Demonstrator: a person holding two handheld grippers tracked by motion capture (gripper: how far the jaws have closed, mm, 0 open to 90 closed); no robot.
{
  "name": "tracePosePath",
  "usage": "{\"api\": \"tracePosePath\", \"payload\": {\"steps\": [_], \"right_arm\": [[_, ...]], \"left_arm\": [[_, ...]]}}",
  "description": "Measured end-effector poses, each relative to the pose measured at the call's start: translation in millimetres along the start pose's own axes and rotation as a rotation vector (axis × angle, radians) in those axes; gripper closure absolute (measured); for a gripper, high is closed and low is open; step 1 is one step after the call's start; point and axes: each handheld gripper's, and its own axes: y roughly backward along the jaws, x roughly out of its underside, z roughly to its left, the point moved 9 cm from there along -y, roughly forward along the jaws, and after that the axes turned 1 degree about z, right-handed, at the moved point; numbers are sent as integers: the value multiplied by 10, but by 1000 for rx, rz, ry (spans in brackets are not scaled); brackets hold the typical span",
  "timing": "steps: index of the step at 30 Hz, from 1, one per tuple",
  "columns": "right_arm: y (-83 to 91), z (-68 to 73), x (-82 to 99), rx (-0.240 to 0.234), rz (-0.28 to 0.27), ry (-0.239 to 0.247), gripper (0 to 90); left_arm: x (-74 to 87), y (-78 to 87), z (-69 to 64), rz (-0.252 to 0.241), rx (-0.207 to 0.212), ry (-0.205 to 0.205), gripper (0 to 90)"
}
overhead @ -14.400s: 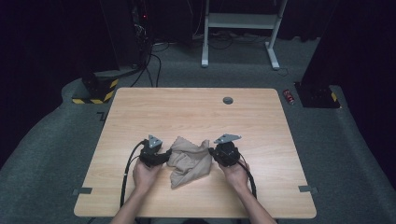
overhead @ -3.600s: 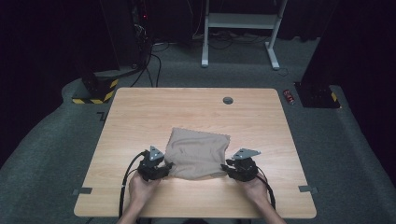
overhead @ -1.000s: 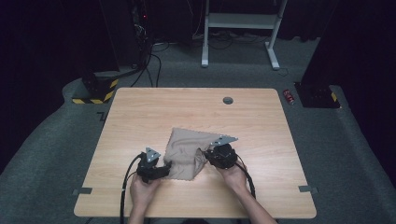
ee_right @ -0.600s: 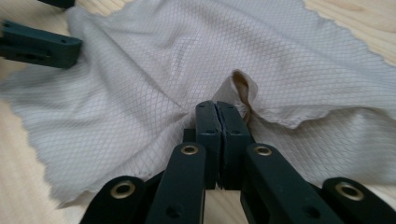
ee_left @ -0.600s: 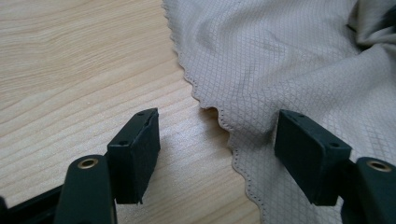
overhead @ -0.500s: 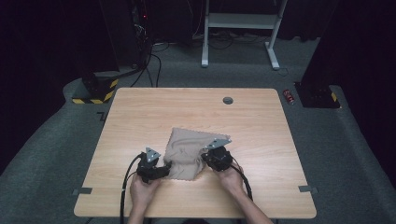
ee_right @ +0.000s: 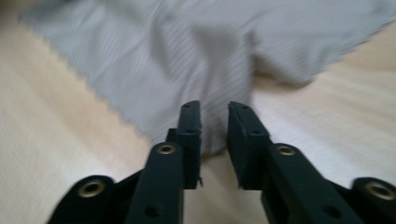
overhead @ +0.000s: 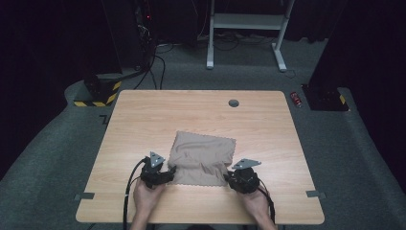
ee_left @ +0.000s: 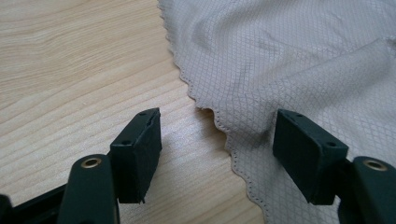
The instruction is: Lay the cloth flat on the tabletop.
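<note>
On the desk (overhead: 143,120), toward its near edge, lies a tan cloth (overhead: 203,155), roughly square, with a scalloped edge. High view: left claw (overhead: 168,171) sits at the cloth's near-left corner, right claw (overhead: 229,175) at its near-right corner, each held by a hand (overhead: 146,199) from below; the cloth is rumpled with a raised fold toward the right side.

Left claw view: left claw (ee_left: 217,144) has jaws spread wide. One jaw rests over bare wood, the other over the cloth (ee_left: 289,70), with the scalloped hem running between them. The diamond weave is legible here, not from above.

Right claw view, blurred: right claw (ee_right: 215,140) has jaws nearly together, a narrow gap remaining, with the cloth (ee_right: 187,51) corner between them. Whether the pads actually pinch the fabric cannot be told.

A small dark round fitting (overhead: 233,102) sits near the desk's far edge.
</note>
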Motion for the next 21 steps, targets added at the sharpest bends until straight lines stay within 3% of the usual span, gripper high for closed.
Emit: {"api": "tracePosePath", "payload": {"steps": [3,6,7,9,11,12,17,21], "right_arm": [[44,-129,-91,24,-50,-54,659],[9,-158,-112,22,-37,-54,647],[-34,-147,-102,24,-15,-32,659],[-117,-117,-64,16,30,-10,765],[-151,-106,-42,3,35,14,884],[-141,-95,-35,-4,34,8,889],[112,-61,-13,-14,4,15,890],[216,30,-65,-18,18,18,881]], "left_arm": [[0,0,0,0,0,0,327],[0,0,0,0,0,0,327],[0,0,0,0,0,0,327],[0,0,0,0,0,0,327],[0,0,0,0,0,0,327],[0,0,-1,-1,-1,0,327],[-1,-4,-14,0,8,-2,316],[-4,-7,-22,-1,12,-9,315]]}}
